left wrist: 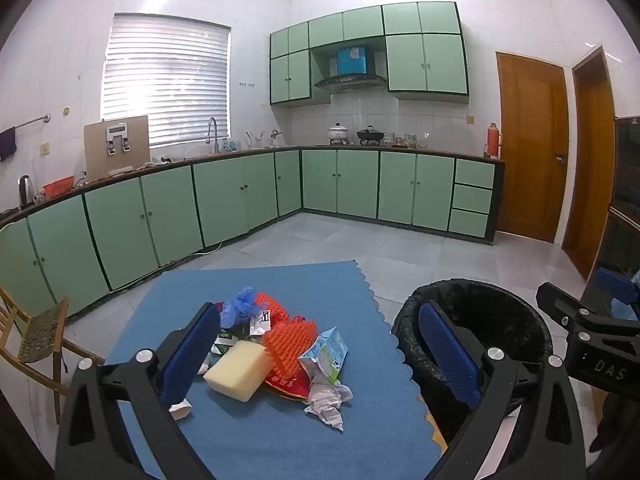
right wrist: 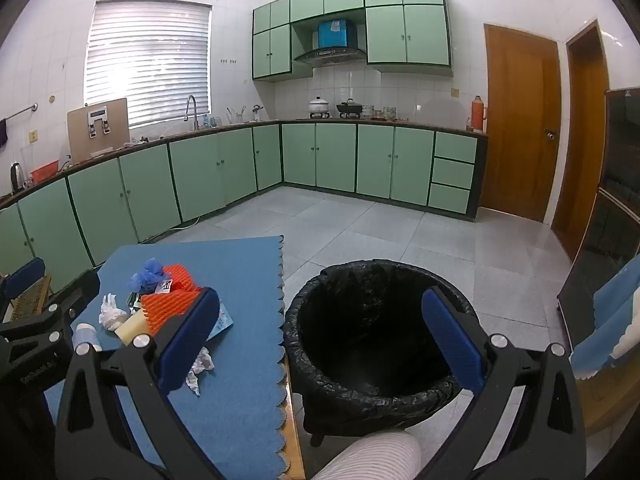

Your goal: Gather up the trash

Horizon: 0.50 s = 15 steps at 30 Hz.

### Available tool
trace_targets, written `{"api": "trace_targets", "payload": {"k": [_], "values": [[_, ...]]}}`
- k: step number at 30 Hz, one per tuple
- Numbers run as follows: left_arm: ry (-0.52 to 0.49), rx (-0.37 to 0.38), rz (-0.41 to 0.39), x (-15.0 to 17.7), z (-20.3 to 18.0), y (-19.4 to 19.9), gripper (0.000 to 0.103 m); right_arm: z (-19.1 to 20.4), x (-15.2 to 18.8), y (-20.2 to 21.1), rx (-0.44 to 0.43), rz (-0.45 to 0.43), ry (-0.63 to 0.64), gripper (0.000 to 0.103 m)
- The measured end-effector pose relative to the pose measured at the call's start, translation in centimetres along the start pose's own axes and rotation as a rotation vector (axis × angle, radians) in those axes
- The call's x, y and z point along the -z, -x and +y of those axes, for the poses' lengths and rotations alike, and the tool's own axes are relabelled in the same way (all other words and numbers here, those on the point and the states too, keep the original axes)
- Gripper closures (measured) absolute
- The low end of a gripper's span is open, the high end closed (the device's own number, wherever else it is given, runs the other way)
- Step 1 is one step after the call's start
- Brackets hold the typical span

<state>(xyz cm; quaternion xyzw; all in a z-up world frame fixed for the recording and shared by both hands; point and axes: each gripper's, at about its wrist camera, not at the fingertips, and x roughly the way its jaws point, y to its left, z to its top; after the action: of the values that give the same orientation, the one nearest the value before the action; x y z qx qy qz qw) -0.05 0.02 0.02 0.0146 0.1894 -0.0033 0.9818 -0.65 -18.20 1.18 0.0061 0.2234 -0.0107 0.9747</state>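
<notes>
A pile of trash lies on a blue mat point(left wrist: 280, 420) on the table: a yellow sponge point(left wrist: 238, 370), orange foam netting point(left wrist: 290, 346), a small milk carton point(left wrist: 326, 354), crumpled white paper point(left wrist: 328, 400) and a blue glove point(left wrist: 242, 304). A bin with a black liner point(right wrist: 372, 340) stands on the floor right of the table; it also shows in the left wrist view point(left wrist: 476, 320). My left gripper point(left wrist: 320, 360) is open and empty, just above the pile. My right gripper point(right wrist: 320, 340) is open and empty, over the bin's near rim.
Green kitchen cabinets point(left wrist: 240, 196) run along the far walls, with wooden doors point(left wrist: 532, 144) at the right. A wooden chair point(left wrist: 36, 340) stands left of the table. The tiled floor point(right wrist: 400, 232) lies behind the bin. A blue cloth point(right wrist: 608, 328) hangs at the right.
</notes>
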Motion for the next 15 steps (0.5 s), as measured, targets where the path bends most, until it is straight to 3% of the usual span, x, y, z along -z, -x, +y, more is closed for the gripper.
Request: {"api": "trace_targets", "payload": {"k": [15], "values": [[0.005,-0.005,0.003,-0.55,-0.08,-0.31,0.006,0.27,-0.07,0.21,0.000,-0.001,0.001,0.005]]}}
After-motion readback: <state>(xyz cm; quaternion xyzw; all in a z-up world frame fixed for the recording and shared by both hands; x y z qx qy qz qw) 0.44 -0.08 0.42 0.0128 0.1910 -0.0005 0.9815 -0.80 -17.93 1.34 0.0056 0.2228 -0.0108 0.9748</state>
